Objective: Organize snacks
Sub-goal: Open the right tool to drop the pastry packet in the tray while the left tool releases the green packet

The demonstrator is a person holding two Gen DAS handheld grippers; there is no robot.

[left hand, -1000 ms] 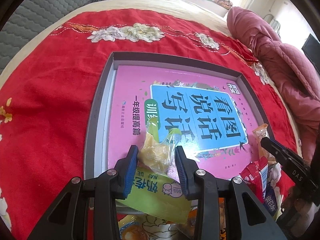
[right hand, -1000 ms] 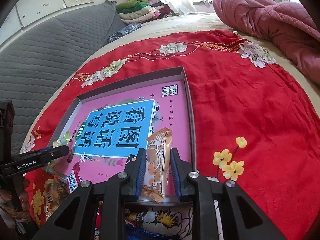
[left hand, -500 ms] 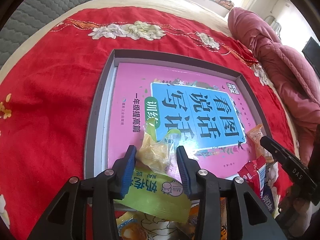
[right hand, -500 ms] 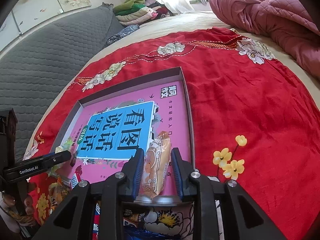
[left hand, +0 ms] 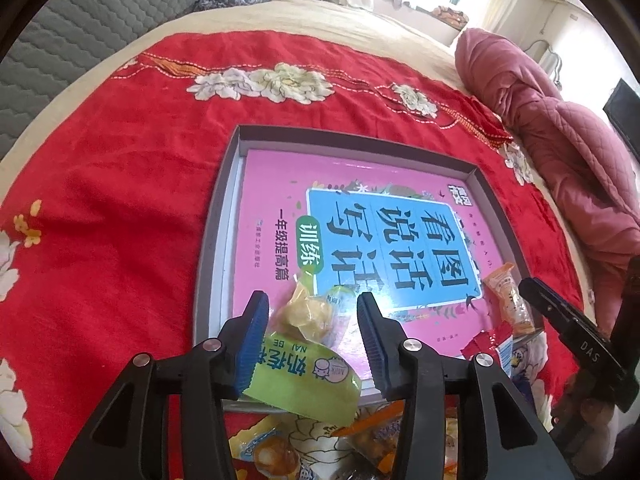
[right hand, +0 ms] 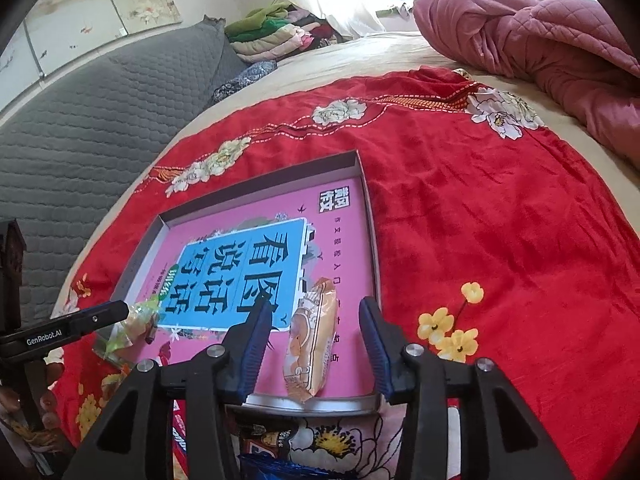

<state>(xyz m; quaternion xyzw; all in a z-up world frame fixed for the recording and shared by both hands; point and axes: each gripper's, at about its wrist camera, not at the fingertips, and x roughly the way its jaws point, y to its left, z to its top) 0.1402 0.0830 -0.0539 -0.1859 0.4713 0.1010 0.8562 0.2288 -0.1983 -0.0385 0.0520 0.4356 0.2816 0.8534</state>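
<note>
A: Both sets of jaws wide now, gripping nothing. Half a second ago narrower, a second ago pinched on the snacks.

B: So released. Left gripper (left hand: pixel 312 320) spread around the yellow clear-wrapped snack (left hand: pixel 306 314), lying loose on the pink workbook (left hand: pixel 360 208) at about 6 o'clock of the grey box lid (left hand: pixel 218 216). No pad touching it, as far as can be told.

A: Green milk-candy packet (left hand: pixel 304 376) just below, draped over the lid's near rim, half in, half out.

B: Right gripper (right hand: pixel 314 340) likewise parted, the orange snack packet (right hand: pixel 312 344) resting between the fingers, clear of both, near the 5 o'clock corner, its tail poking over the rim.

A: Meaning for the task?

B: Probably two snacks delivered into the tray. Plenty left: red packet (left hand: pixel 486 346) and more wrappers heaped on the red floral cloth (left hand: pixel 120 208) at 6 o'clock, outside.

A: Next, likely backing off and fetching another. Risk of dragging the freed packets out on retreat.
</note>
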